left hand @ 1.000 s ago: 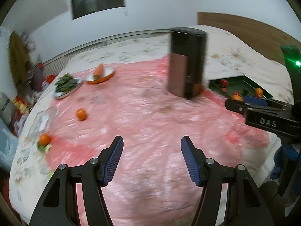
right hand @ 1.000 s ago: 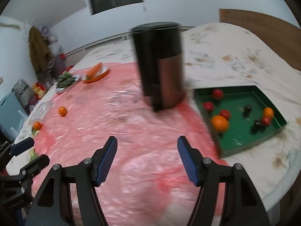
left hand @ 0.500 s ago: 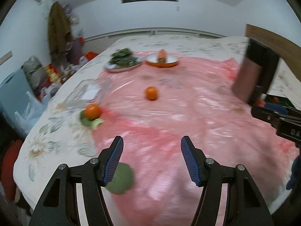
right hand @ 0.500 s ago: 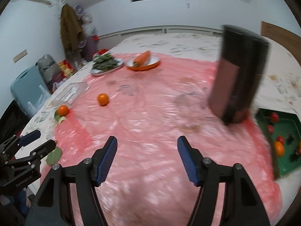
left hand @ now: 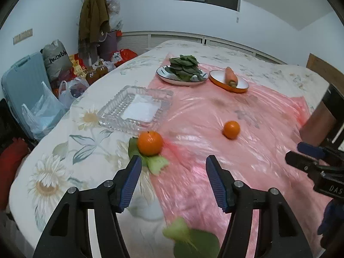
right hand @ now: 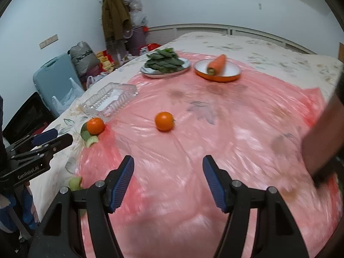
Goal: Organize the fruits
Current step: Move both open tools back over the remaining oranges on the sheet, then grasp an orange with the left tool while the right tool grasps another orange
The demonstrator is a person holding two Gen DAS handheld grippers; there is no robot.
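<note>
Two oranges lie on the table. One orange (left hand: 149, 143) (right hand: 95, 125) rests on green leaf pieces at the edge of the pink plastic sheet (left hand: 236, 146), just beyond my left gripper (left hand: 173, 180), which is open and empty. The second orange (left hand: 231, 129) (right hand: 164, 121) lies further out on the sheet, ahead of my right gripper (right hand: 168, 179), also open and empty. A clear glass tray (left hand: 135, 109) (right hand: 109, 101) sits just past the first orange.
A plate of green leaves (left hand: 182, 71) and an orange-rimmed dish with a carrot (left hand: 230, 80) stand at the far side. A dark cylindrical canister (left hand: 322, 118) stands at the right. A loose green leaf (left hand: 193, 240) lies near the front edge. Bags and a blue suitcase sit left of the table.
Both grippers have swung left, away from the green fruit tray and the canister, toward the oranges and the glass tray. Both stay open and empty.
</note>
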